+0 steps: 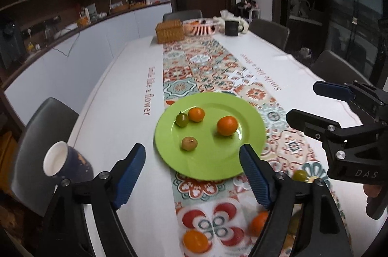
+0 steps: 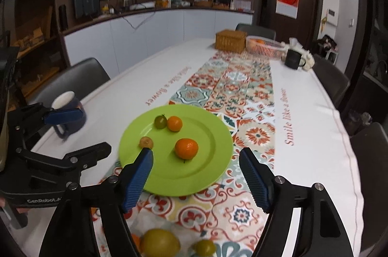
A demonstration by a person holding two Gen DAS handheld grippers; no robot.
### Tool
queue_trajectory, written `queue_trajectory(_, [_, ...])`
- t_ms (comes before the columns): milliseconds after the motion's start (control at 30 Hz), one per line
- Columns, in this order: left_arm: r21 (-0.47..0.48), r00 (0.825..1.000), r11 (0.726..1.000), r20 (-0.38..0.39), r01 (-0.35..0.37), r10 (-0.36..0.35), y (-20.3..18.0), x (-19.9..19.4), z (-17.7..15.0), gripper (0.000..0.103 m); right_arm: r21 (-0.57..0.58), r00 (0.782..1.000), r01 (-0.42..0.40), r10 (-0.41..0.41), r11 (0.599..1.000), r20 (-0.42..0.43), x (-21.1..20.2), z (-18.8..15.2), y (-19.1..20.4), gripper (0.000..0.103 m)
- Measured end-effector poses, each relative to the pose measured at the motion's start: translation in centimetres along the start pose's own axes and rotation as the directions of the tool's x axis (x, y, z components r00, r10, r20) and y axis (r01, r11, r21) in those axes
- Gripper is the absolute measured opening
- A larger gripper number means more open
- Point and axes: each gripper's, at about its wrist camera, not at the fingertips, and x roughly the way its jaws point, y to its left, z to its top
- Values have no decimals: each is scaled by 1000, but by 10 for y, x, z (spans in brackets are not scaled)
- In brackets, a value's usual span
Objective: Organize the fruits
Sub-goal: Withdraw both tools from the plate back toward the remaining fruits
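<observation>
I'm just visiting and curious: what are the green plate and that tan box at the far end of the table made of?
The green plate looks like glazed ceramic or hard plastic: smooth, one flat colour, with soft glare on it. I can't tell which. The tan box looks like woven wicker or rattan: a matte, criss-cross basket texture shows on its sides.

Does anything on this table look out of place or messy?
Nothing is spilled or broken. Four small fruits sit on the round green plate, but a few still lie loose on the patterned table runner, such as the orange fruit nearest the camera.

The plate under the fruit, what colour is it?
Plain lime green; the plate shows best in the left wrist view.
</observation>
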Motion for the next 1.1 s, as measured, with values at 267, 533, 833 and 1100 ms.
queue_trajectory(267, [38, 996, 999, 88, -29, 26, -16, -55, -17, 88, 12, 997, 39, -39, 999, 70, -57, -15, 8, 79])
queue_trajectory(533, [123, 993, 992, 119, -34, 19, -32, -80, -40, 88, 11, 997, 57, -58, 998, 53, -85, -43, 18, 79])
queue_trajectory(833, [137, 995, 990, 98, -41, 28, -31, -89, -77, 88, 38, 998, 59, -58, 998, -10, -95, -77, 31, 79])
queue_trajectory(1100, [122, 996, 991, 84, -53, 43, -10, -87, -98, 88, 41, 998, 33, -31, 999, -48, -85, -91, 55, 79])
